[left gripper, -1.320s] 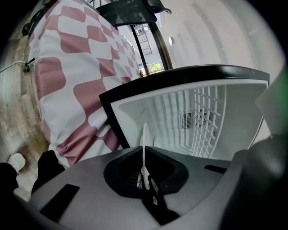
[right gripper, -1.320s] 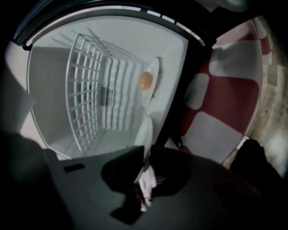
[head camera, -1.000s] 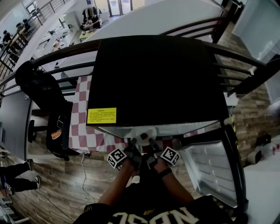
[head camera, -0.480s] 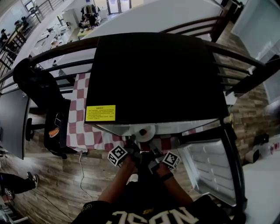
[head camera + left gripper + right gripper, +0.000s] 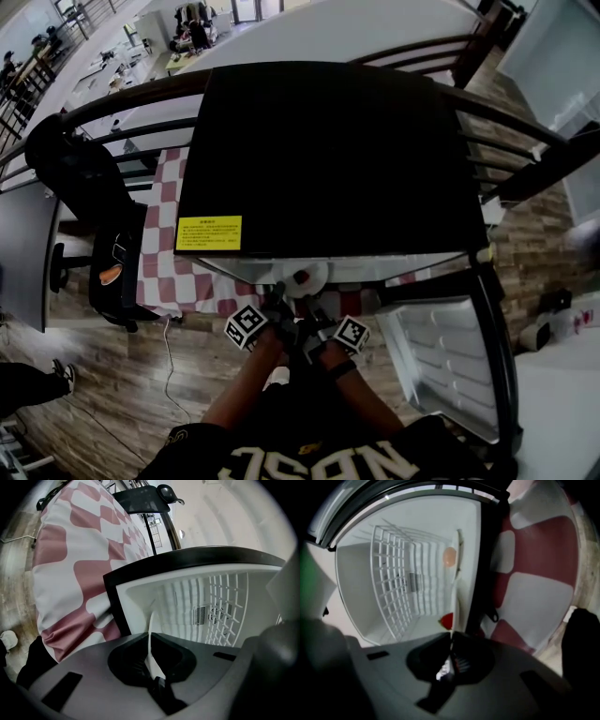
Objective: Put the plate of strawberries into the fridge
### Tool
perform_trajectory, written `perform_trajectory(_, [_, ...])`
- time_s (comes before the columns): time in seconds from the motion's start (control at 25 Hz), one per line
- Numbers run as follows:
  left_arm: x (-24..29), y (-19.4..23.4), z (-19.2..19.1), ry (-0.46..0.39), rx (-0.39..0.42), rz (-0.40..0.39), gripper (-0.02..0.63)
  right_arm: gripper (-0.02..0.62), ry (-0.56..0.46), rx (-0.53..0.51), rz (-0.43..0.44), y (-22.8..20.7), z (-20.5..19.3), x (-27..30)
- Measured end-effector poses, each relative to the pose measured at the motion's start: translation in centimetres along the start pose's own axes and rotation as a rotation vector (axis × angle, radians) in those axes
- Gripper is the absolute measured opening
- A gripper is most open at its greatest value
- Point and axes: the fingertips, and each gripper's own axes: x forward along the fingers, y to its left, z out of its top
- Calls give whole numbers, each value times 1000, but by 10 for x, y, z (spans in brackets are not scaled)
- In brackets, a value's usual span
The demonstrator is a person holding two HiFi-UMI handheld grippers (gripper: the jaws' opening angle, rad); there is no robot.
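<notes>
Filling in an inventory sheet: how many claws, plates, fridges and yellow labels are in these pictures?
Plate: 1
Claws: 2, the left claw and the right claw, whose jaws have just been closing with the plate rim between them
Fridge: 1
Yellow label: 1
Total: 5

Black shirt (image 5: 309, 436) with pale block lettering across chest; black wrist strap (image 5: 338, 367) just ahead of shirt; dark grey left gripper (image 5: 278, 305) and right gripper (image 5: 312, 317) beyond shirt, each bearing white cube with black square markers
</notes>
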Motion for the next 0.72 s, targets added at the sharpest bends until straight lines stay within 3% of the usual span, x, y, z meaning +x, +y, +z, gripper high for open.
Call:
perform_trajectory(0.24, [0, 2, 5, 20, 11, 20, 32, 32, -8, 13, 11, 8, 0, 10])
perform_trajectory(0.44, [-5, -7, 1, 73, 103, 32, 47, 31, -38, 12, 49, 11, 5, 26])
perform_trajectory(0.72, [-37, 1, 2, 79, 152, 48, 52, 31, -66, -7, 6, 13, 17, 48])
